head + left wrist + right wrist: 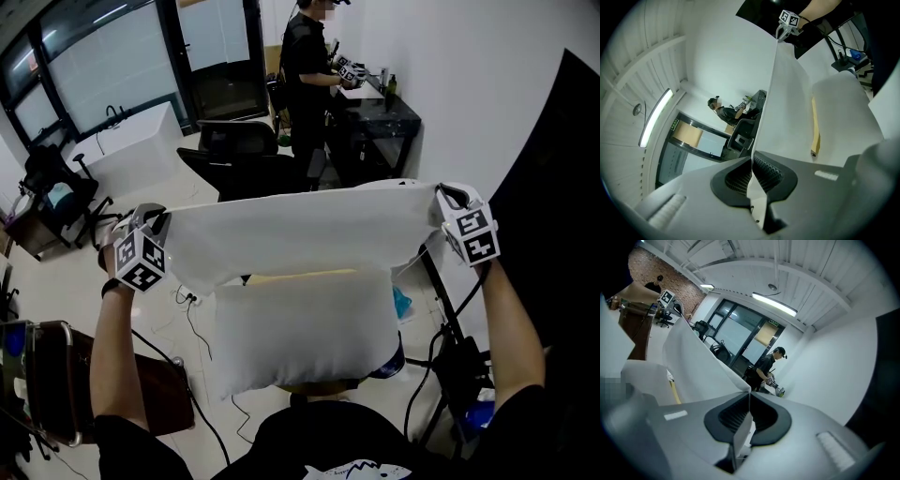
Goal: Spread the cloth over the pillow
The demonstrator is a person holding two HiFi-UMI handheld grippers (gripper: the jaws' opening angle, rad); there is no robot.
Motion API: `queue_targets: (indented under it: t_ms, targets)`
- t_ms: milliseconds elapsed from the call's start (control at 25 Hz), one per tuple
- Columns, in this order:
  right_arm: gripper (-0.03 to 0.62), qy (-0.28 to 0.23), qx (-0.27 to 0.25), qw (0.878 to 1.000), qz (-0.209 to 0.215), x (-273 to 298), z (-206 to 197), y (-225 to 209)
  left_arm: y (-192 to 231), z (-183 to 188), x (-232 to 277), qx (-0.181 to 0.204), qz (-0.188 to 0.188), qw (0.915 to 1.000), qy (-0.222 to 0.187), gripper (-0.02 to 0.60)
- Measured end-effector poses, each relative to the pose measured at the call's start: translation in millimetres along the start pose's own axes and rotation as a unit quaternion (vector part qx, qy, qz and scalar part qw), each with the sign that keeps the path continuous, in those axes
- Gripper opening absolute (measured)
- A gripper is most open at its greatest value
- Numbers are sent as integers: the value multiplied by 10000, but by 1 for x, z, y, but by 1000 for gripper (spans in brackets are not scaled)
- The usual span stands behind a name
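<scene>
A white cloth (300,230) hangs stretched in the air between my two grippers, above a white pillow (305,323). My left gripper (161,225) is shut on the cloth's left top corner; in the left gripper view the cloth (787,108) runs away from my left gripper (752,171) to the right gripper (787,21). My right gripper (442,199) is shut on the right top corner, with the cloth (698,366) pinched in its jaws (749,413). The cloth's lower edge overlaps the pillow's top. The pillow (843,101) lies on a wooden-edged surface (300,275).
A person (307,70) stands at a black desk (380,112) at the back. A black office chair (242,155) is behind the cloth. A brown chair (56,380) sits at the lower left, a black stand with cables (455,352) at the right.
</scene>
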State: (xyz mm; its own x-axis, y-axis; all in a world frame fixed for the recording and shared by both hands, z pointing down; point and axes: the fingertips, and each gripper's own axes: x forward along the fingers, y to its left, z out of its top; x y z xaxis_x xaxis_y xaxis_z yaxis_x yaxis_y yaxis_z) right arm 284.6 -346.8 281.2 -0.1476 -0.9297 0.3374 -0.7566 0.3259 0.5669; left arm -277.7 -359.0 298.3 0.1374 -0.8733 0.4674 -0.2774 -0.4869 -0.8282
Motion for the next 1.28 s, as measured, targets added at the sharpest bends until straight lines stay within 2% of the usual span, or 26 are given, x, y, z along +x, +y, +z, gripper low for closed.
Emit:
queue_targets:
  t_ms: [440,760,1280]
  targets:
    - [15,-248,307,9992,110,-52,-19,20,-27,2,-57,-11,159,9998,-142,0]
    - [17,-467,496,9973,259,-107,-36,50,-65,-10,-98,-65,161,9998,-140,0]
    - [17,-236,931,9905,984,-187,-96,119,-169,-36,-168,-173,-368,9990,158,0]
